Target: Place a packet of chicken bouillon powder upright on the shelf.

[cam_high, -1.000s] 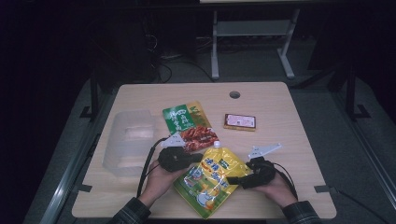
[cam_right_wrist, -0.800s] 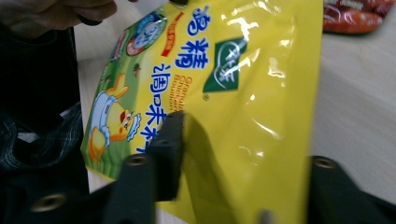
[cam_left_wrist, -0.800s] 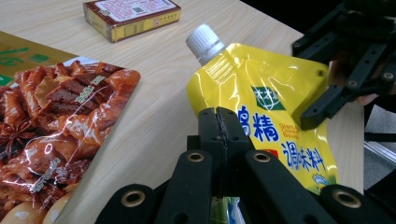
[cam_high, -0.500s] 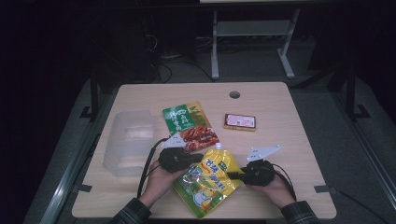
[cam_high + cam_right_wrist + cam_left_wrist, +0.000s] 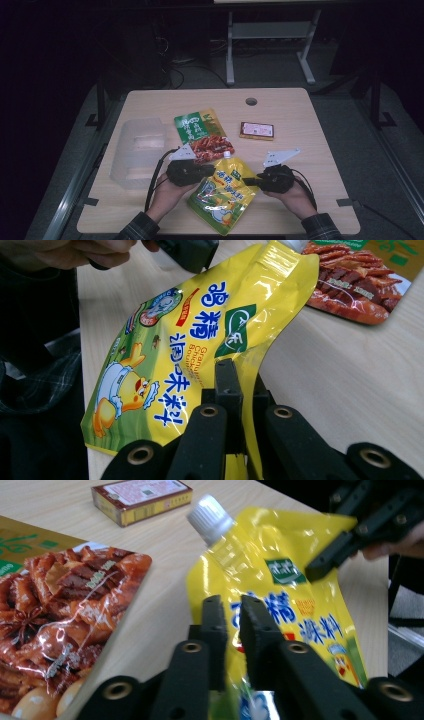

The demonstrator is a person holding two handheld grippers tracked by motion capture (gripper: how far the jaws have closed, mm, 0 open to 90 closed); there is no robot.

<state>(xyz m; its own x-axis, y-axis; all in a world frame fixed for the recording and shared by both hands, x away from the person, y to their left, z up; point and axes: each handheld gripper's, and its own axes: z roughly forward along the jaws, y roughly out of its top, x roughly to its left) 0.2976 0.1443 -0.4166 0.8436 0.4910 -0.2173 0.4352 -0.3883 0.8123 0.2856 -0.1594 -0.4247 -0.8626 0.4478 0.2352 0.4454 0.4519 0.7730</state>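
At the far left of the pale wooden table (image 5: 310, 125) lies a clear plastic container (image 5: 137, 150), empty-looking and well apart from the packets. Next to it toward the middle rests a flat green and red food packet (image 5: 202, 135), its green top printed with white characters too small to read and its lower window showing glossy braised meat with a star anise; in the left gripper view the packet carries small white lettering that is blurred. Just below it, the left gripper (image 5: 231, 630), held in the person's left hand (image 5: 167, 192), has its jaws pressed together on the left edge of a yellow spouted pouch (image 5: 225, 192), which is held above the table's near edge between the two tools. The pouch has a white screw cap (image 5: 210, 512), a green logo patch, large blue Chinese characters, a cartoon chicken in an apron, and small English print that seems to begin "Granul", the rest unclear. On the pouch's right edge the right gripper (image 5: 235, 385), in the right hand (image 5: 295, 195), is likewise pinched shut on the film. Farther back and right sits a small flat box (image 5: 257, 130) with a pink label and a printed code, unreadable.
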